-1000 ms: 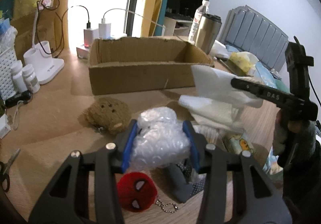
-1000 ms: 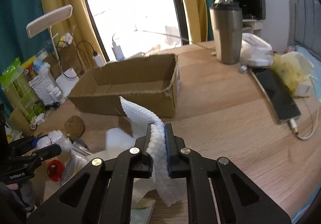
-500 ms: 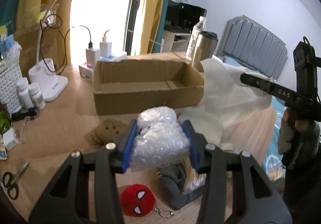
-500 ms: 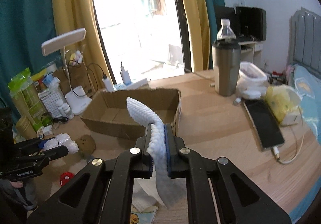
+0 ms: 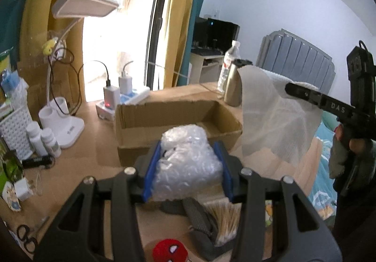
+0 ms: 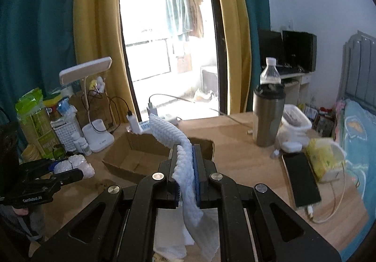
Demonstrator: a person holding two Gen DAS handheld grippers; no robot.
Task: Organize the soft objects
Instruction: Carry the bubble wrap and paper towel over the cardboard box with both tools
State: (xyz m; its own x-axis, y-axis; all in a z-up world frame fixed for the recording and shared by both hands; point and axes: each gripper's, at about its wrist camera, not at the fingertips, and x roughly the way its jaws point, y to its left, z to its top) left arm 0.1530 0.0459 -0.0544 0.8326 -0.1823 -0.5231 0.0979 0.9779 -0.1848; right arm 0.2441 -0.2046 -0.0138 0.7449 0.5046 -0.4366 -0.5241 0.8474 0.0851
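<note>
My left gripper [image 5: 186, 146] is shut on a wad of clear bubble wrap [image 5: 185, 163], held above the table in front of the open cardboard box [image 5: 174, 118]. My right gripper [image 6: 185, 151] is shut on a white textured foam sheet [image 6: 185, 168] that arches up ahead and hangs down below the pads. In the left wrist view that sheet [image 5: 275, 118] drapes from the right gripper [image 5: 290, 88] at the right of the box. In the right wrist view the left gripper [image 6: 77, 169] with the bubble wrap [image 6: 75, 164] is at the left of the box [image 6: 141, 156].
Below the left gripper lie a red spider-face plush [image 5: 170, 251], a grey pouch [image 5: 199, 219] and a pack of cotton swabs [image 5: 224, 217]. A steel tumbler [image 6: 268, 116], a water bottle [image 6: 270, 71], a phone [image 6: 302, 178] and a yellow bag [image 6: 325, 159] stand right. A lamp [image 5: 65, 121], pill bottles [image 5: 44, 139] and scissors [image 5: 25, 237] are left.
Both grippers have risen with their loads; the table and box sit lower and farther in both views. The foam sheet now hangs clear of the pile, and the brown plush is hidden.
</note>
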